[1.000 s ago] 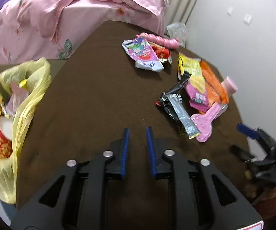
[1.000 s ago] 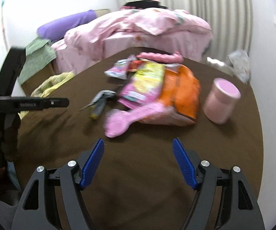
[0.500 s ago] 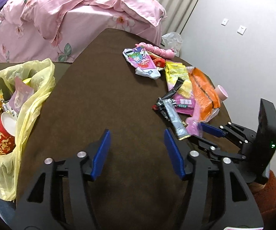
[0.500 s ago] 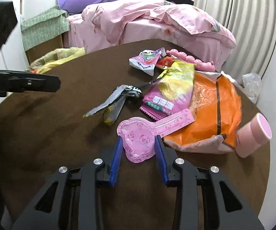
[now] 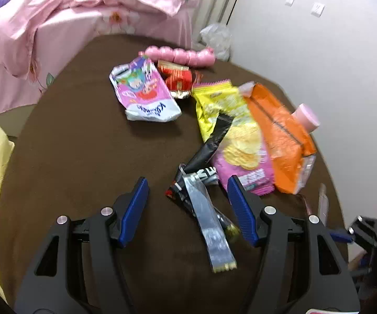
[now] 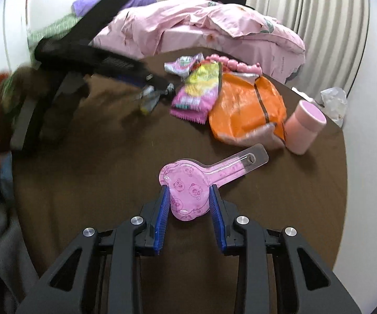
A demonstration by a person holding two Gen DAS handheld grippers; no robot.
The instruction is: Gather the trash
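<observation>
Right wrist view: the right gripper [image 6: 188,198] pinches the pink panda-print blister pack [image 6: 188,191] by its wide end, lifted for bagging. The left gripper [image 5: 188,204], spread, straddles the silver wrapper [image 5: 209,225] on the brown table [image 5: 83,144].

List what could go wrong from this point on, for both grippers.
The right gripper pinches only the round end of the pink plastic blister pack; its long handle juts out and could twist free when lifted. The left gripper stands open around the silver wrapper, which crosses a black wrapper; closing may catch both or neither. The two grippers work close together and could collide.
</observation>
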